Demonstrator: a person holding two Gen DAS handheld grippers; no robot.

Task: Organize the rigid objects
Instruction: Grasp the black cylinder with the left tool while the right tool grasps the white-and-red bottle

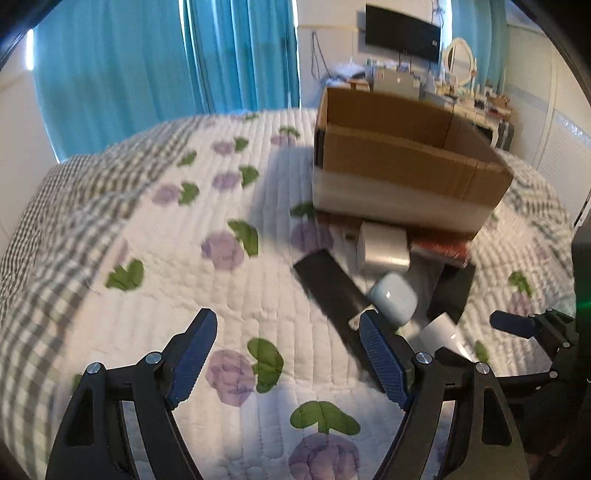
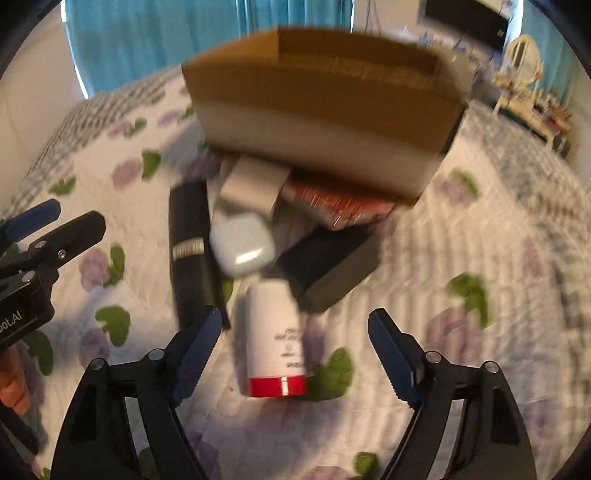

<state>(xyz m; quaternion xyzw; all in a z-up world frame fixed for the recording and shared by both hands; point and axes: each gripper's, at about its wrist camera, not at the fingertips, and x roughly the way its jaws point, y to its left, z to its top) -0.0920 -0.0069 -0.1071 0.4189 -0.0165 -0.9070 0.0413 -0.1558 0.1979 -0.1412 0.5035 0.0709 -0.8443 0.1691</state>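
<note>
An open cardboard box (image 1: 406, 162) (image 2: 325, 107) stands on the quilted bed. In front of it lie a long black box (image 1: 330, 288) (image 2: 190, 251), a silver-white box (image 1: 382, 247) (image 2: 255, 181), a pale blue case (image 1: 395, 295) (image 2: 242, 245), a red box (image 1: 439, 247) (image 2: 343, 203), a dark flat box (image 1: 452, 288) (image 2: 328, 266) and a white bottle with a red cap (image 2: 275, 339) (image 1: 439, 332). My left gripper (image 1: 288, 358) is open and empty, left of the pile. My right gripper (image 2: 295, 354) is open, its jaws on either side of the bottle, not touching it.
The floral quilt (image 1: 147, 258) covers the bed. Blue curtains (image 1: 147, 62) hang behind. A cluttered dresser with a mirror (image 1: 458, 62) and a wall screen (image 1: 402, 33) stand at the back right. The left gripper shows at the left edge of the right wrist view (image 2: 33, 236).
</note>
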